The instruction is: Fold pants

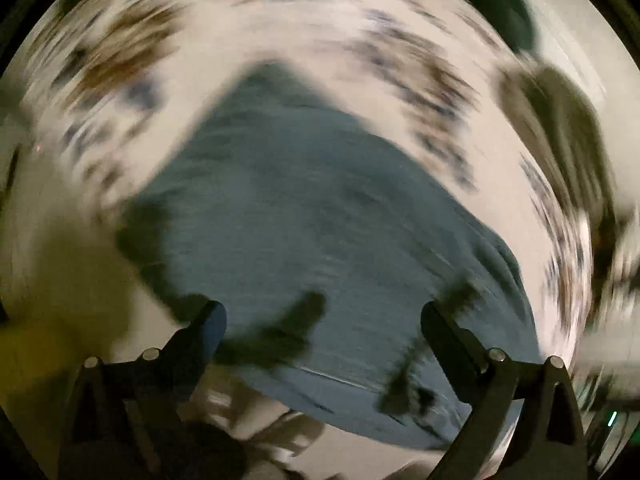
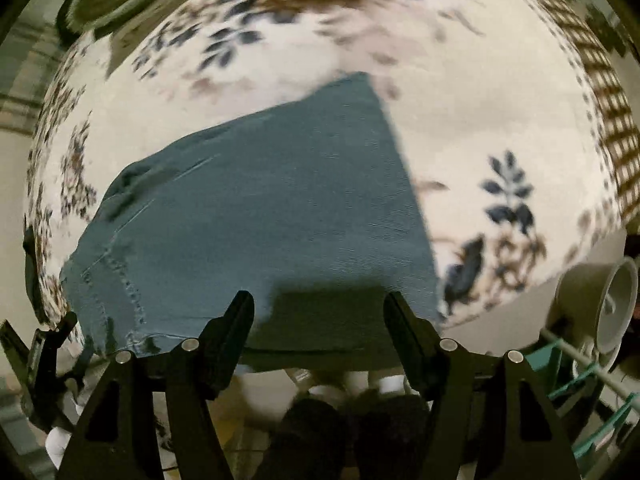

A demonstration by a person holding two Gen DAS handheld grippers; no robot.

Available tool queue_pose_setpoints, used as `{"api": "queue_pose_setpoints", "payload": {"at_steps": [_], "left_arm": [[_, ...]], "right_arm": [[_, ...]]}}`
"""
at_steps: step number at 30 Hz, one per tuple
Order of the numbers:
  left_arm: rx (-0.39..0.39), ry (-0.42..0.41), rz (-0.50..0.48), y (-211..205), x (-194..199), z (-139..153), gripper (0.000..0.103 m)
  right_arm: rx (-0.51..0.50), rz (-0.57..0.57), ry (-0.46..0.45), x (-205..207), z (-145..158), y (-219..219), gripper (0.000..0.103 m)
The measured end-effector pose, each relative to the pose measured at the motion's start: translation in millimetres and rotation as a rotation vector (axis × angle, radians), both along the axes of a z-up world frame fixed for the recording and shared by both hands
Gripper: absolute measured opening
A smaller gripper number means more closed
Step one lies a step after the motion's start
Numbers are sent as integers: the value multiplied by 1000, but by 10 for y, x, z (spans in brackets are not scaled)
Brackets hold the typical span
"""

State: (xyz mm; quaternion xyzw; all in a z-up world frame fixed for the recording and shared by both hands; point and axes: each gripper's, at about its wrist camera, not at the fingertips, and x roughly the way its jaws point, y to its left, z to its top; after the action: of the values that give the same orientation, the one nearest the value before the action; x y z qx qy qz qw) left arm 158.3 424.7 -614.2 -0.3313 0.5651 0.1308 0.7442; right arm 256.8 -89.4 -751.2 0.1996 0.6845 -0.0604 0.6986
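The left black two-finger gripper [image 1: 323,320] hovers above the bench, jaws spread wide and holding nothing; its view is heavily motion-blurred. The right black two-finger gripper [image 2: 319,312] likewise hangs with jaws wide and empty. Below both, the folded teal-blue denim pants [image 2: 256,216] lie flat on a cream tablecloth printed with blue and brown leaves [image 2: 508,152], seams and stitching showing at the left end. No legible writing.
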Motion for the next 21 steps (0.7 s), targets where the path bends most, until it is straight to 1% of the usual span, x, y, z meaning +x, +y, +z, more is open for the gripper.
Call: {"api": "queue_pose_setpoints", "payload": {"at_steps": [1,2,3,4,6,7,8,9,10,11,13,15,16,17,18,19,20,21], "left_arm": [[-25,8,84,203,-97,-100,100],[-43,7,134,316,-176,-161,99],[-71,-3,206,464,-247,-267,99],[-102,-17,258,578,-284,-375,99],[-141,-42,310,679,-267,-524,95],[-159,-51,336,717,-279,-563,83],[-166,-58,371,744,-289,-604,77],[-144,-98,407,780,-333,-557,70],[-127,-114,408,781,-383,-513,46],[-100,-126,393,768,-394,-458,34],[-50,-166,359,678,-416,-308,30],[-1,-192,316,611,-411,-224,29],[0,-202,304,588,-391,-225,30],[-12,-201,309,608,-383,-272,33],[-53,-188,331,659,-371,-372,40],[-122,-176,362,733,-355,-528,54],[-171,-178,386,804,-368,-627,55],[-205,-224,437,851,-418,-670,56]], "right_arm": [[-8,17,4,37,-11,95,70],[-8,24,10,142,-23,128,70],[-6,40,18,182,-46,221,70],[-6,51,22,247,-29,273,70],[-10,79,28,287,-70,435,70],[-12,88,31,301,-81,521,70],[-15,97,35,311,-104,586,70],[-18,105,39,329,-126,646,70],[-20,108,39,325,-156,659,70],[-24,114,40,332,-177,711,70],[-26,117,43,326,-235,782,70],[-32,125,46,337,-265,855,70],[-37,132,47,349,-286,895,70],[-37,137,48,355,-308,917,70],[-37,145,51,371,-334,955,70],[-39,150,52,375,-361,971,70],[-39,155,52,382,-377,984,70],[-38,160,52,394,-399,1007,70]]}}
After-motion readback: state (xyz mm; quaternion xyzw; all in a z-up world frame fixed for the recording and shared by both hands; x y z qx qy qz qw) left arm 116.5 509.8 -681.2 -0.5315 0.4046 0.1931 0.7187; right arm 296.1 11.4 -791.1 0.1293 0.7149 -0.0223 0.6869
